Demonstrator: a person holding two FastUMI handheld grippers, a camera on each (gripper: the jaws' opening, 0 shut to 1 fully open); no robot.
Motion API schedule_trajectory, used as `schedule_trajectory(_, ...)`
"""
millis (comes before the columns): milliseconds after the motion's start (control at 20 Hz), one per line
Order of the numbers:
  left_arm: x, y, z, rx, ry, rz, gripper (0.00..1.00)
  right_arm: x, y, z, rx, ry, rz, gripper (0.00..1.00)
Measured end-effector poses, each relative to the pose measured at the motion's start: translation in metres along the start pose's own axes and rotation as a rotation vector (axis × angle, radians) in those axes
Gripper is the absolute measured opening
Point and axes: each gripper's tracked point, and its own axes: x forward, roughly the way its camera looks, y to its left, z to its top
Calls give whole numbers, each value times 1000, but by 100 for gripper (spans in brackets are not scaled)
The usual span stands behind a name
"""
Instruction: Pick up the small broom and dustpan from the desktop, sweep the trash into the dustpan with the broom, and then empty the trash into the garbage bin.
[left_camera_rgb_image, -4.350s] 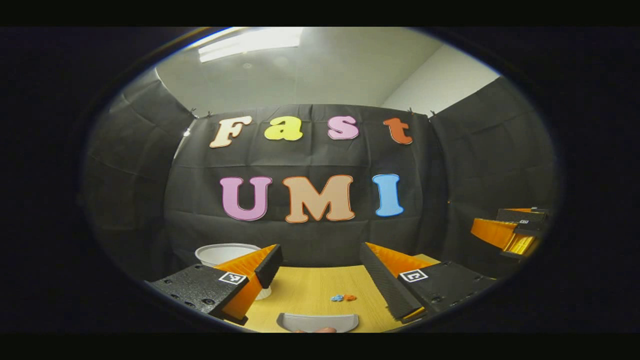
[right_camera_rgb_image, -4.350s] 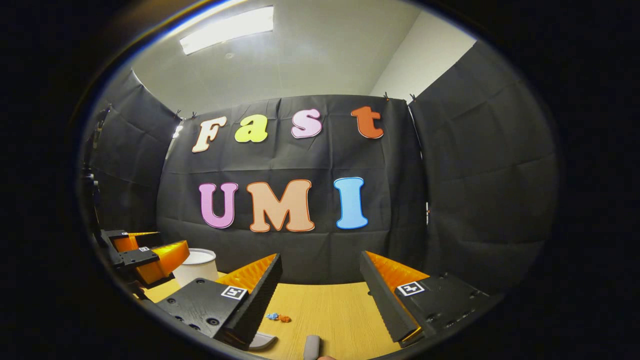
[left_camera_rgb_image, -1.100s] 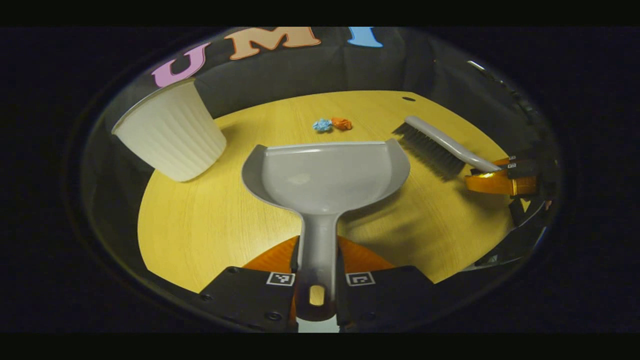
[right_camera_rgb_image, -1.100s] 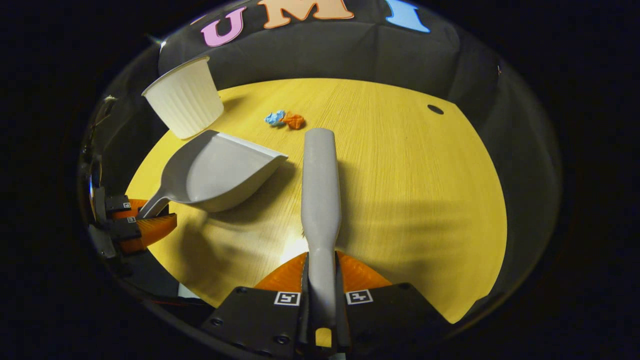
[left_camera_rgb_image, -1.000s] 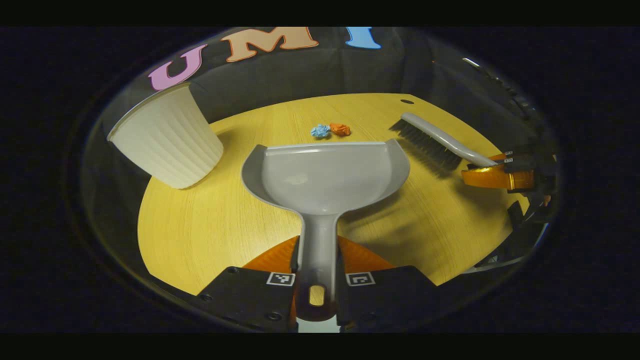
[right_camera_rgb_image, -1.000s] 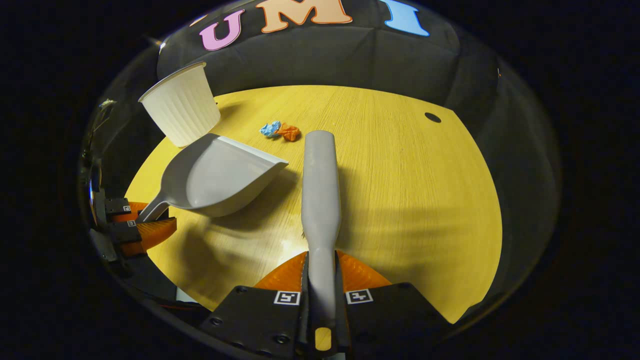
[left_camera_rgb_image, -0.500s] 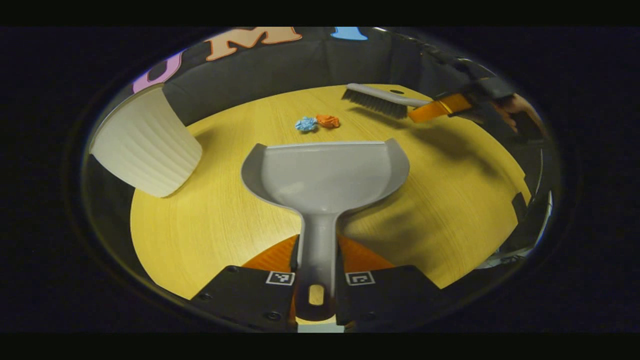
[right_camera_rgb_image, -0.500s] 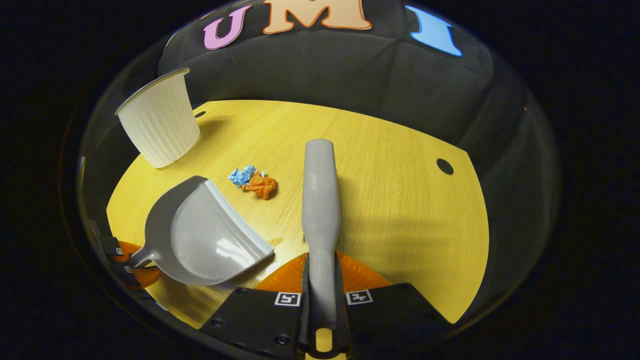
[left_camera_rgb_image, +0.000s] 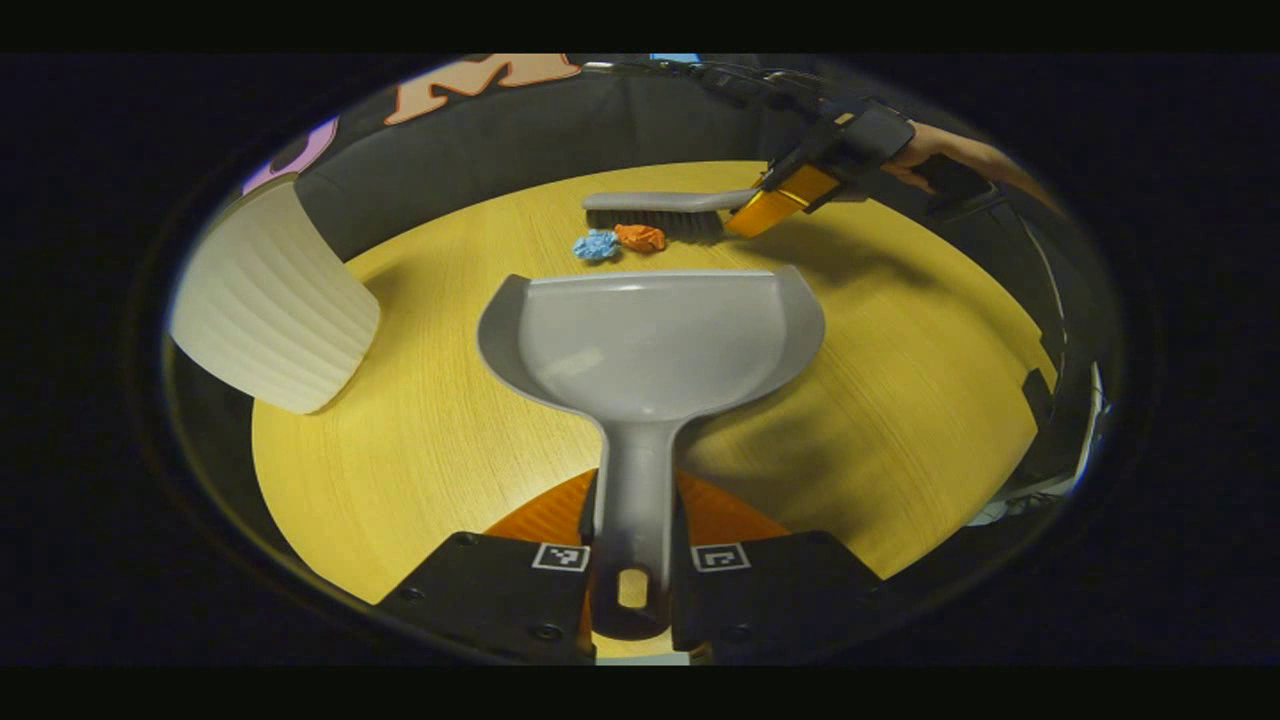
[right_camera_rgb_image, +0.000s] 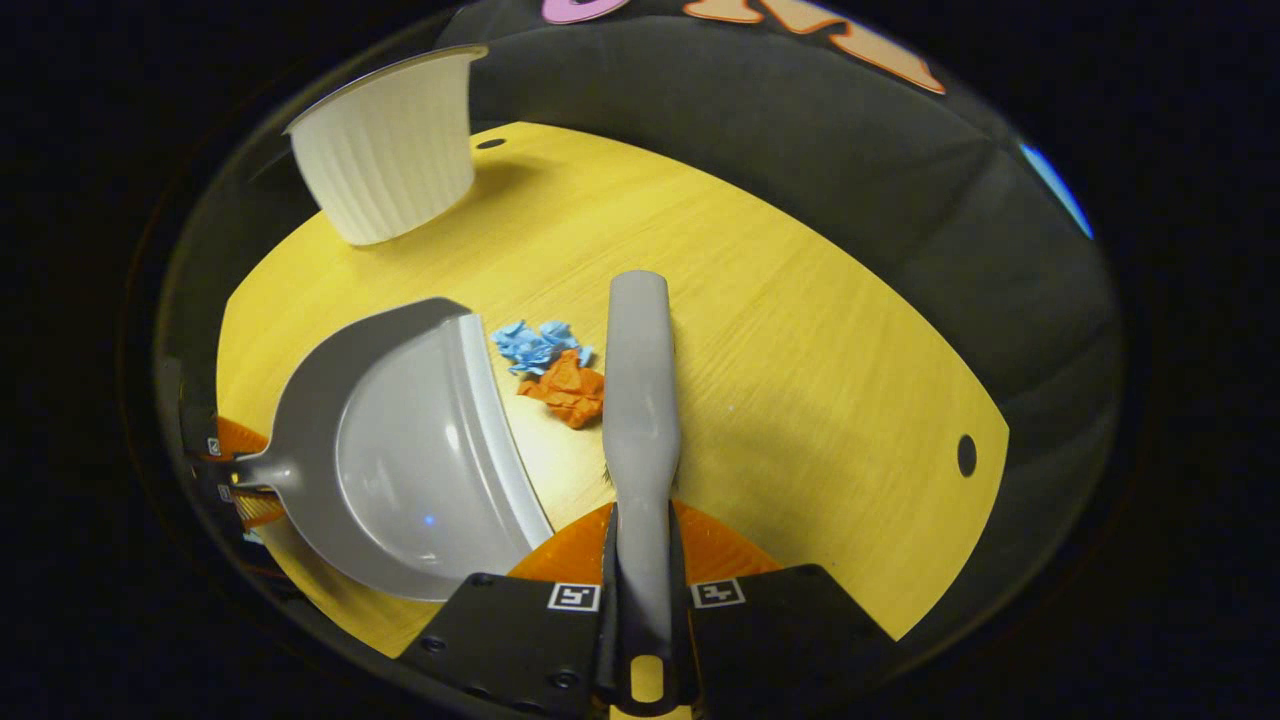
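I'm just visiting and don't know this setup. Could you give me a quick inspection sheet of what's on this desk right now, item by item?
Surface: yellow wooden desktop, with a small round hole near one edge.
Job's things: grey dustpan, its mouth towards the trash; grey broom just behind the trash; blue paper scrap and orange paper scrap lying side by side in front of the dustpan's lip; white ribbed garbage bin to the side.
Clutter: nothing seen.
Grippers: left gripper, jaws closed on the dustpan's handle; right gripper, jaws closed on the broom's handle, a hand behind it.
Cables: nothing seen.
Surroundings: black cloth wall.
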Motion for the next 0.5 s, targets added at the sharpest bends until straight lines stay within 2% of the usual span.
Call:
schedule_trajectory(200,-1,0,-1,9,8,-13,23,-19,19,7,-114,9,186,17)
schedule_trajectory(300,-1,-1,0,18,3,-15,22,-35,26,16,-90,-1,307,17)
schedule_trajectory(350,-1,-1,-1,22,4,-13,22,-40,29,19,-70,-5,338,17)
schedule_trajectory(400,-2,-3,-2,25,-1,-12,23,-50,28,15,-75,-23,332,14)
schedule_trajectory(500,-3,-3,0,23,-14,-8,22,-54,30,23,-7,-72,325,18)
